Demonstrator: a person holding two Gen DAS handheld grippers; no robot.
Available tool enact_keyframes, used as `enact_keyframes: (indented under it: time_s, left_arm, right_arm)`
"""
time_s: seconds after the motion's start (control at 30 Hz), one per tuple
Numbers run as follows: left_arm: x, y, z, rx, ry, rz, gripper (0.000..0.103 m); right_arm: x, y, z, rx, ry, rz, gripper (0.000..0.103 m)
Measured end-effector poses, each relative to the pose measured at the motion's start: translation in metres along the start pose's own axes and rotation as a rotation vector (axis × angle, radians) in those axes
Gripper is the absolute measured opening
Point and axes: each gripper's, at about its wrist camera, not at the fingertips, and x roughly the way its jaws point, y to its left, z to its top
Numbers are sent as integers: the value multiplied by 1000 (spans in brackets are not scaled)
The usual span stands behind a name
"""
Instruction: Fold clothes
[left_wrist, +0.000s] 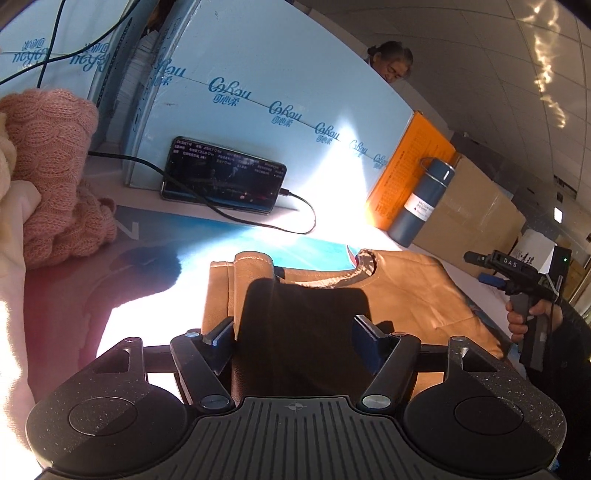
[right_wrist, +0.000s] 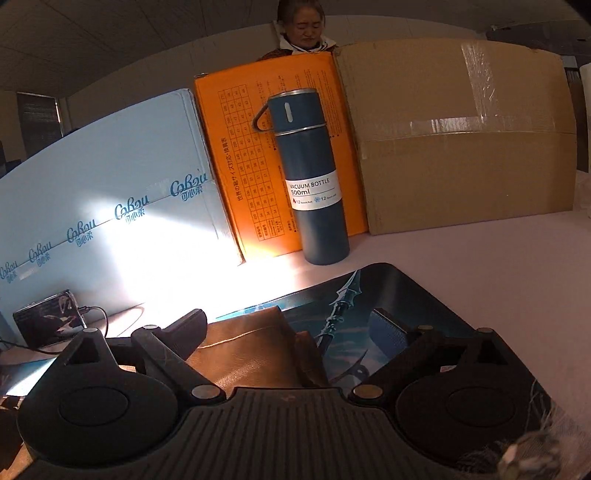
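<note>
A tan, leather-look folded garment (left_wrist: 399, 295) lies flat on a blue printed desk mat (right_wrist: 406, 291). The left gripper (left_wrist: 295, 332) hovers over its near edge with jaws spread wide, holding nothing. The right gripper (right_wrist: 291, 328), seen from its own camera, is also wide open and empty above the garment's corner, facing a dark blue steel vacuum bottle (right_wrist: 314, 177).

The pale table (right_wrist: 480, 266) carries a printed mat (right_wrist: 424, 295) (tan garment (left_wrist: 406, 295) on it), a blue bottle (right_wrist: 314, 177) and a phone (left_wrist: 221, 181) along its far edge.
</note>
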Motion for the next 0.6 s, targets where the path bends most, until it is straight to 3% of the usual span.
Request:
enact_keyframes:
  time_s: [0.07,0.17,0.23,0.27,0.33,0.4,0.47,0.6]
  left_arm:
    - [1,0,0,-4,-4,15,68]
    - [3,0,1,-9,-4,59,61]
    - [5,1,3,-3,-2,87,39]
    - [7,2,4,-2,-2,90,34]
    - [10,3,6,8,-7,94,11]
    - [11,-2,10,52,-43,96,8]
    - [11,-6,14,84,-77,120,8]
    - [26,-2,15,85,-11,178,9]
  right_arm:
    - [1,0,1,-7,-7,-27,95]
    - [15,-5,-5,31,71,-25,94]
    - [22,-6,-11,44,129,-48,90]
    - [23,-7,-13,48,145,-61,88]
    - [22,-8,-17,51,152,-90,77]
    - [21,-8,-20,49,151,-125,64]
    - [17,-8,-20,52,118,-149,60]
    - [4,-4,-15,53,30,-195,60]
